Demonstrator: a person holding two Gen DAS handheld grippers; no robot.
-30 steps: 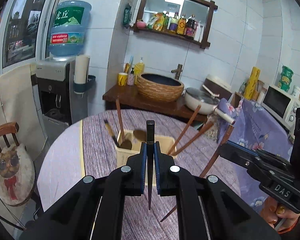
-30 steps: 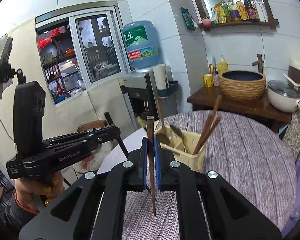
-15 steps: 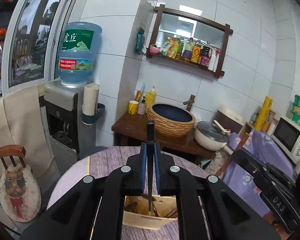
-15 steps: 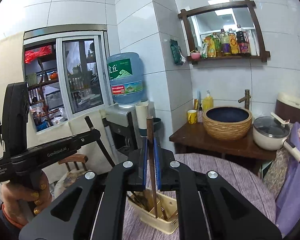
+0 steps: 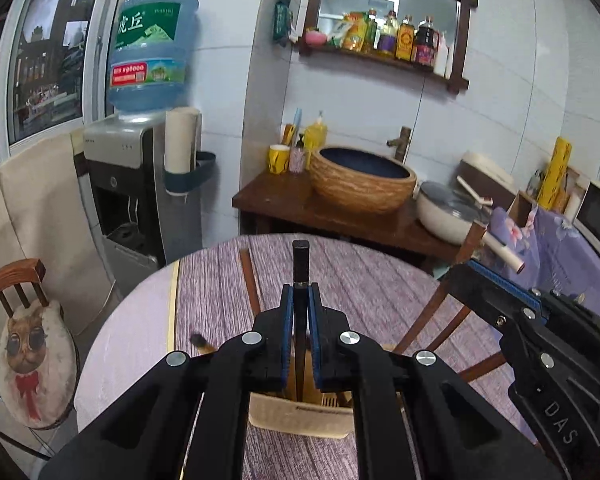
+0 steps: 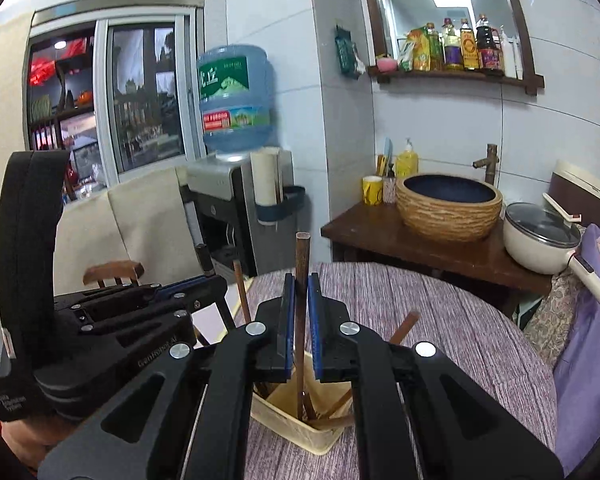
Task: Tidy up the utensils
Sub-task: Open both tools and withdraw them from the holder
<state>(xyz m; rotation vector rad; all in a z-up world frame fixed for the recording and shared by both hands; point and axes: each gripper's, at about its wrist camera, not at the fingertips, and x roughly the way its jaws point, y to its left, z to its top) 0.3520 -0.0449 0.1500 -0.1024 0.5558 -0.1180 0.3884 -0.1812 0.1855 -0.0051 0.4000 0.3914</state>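
**Lowering both chopsticks into the holder**

Left wrist view: left tongs [image 5: 300, 320] clenched on a dark chopstick [image 5: 301, 264], tip over the beige holder [image 5: 300, 416] at bottom centre. Keep upright; release only once seated.

Right wrist view: right tongs [image 6: 300, 320] clenched on a brown chopstick [image 6: 302, 256], lower end inside the holder [image 6: 296, 428] on the counter [image 6: 440, 320]. Avoid nudging leaning sticks.

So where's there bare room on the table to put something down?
Free: the purple cloth beyond and right of the holder, up to the far edge by the sink stand. Also the left side. Crowded: around the holder, where both grippers hold chopsticks.
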